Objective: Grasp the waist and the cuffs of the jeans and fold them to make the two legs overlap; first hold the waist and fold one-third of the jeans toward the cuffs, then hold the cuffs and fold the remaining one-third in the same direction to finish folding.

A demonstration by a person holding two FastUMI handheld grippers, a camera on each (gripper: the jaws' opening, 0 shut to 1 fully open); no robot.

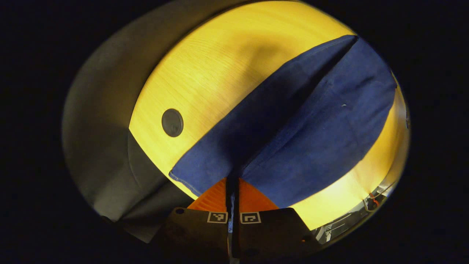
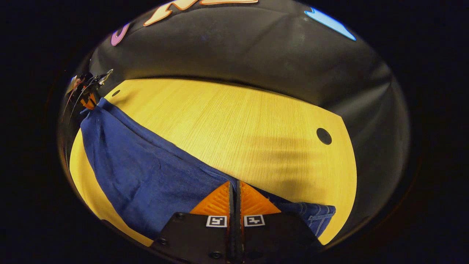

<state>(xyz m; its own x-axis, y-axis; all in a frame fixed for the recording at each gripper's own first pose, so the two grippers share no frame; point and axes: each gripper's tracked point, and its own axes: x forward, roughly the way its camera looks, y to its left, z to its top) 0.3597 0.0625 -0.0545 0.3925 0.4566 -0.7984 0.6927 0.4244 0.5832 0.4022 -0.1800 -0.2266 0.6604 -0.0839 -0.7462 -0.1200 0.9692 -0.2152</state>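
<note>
1. Fingers of my left gripper [image 1: 232, 183] are clenched on the cuff end of the soft, heavy blue denim jeans [image 1: 293, 121].
2. Right gripper [image 2: 234, 187] pinches the waist likewise.
3. Jeans lie legs-overlapped across the yellow wooden table [image 2: 238, 121]; I'd grip seams, since denim sags.

One pair of jeans [image 1: 300, 121], one table [image 1: 205, 73], seemingly two table holes [image 2: 324, 136].
</note>
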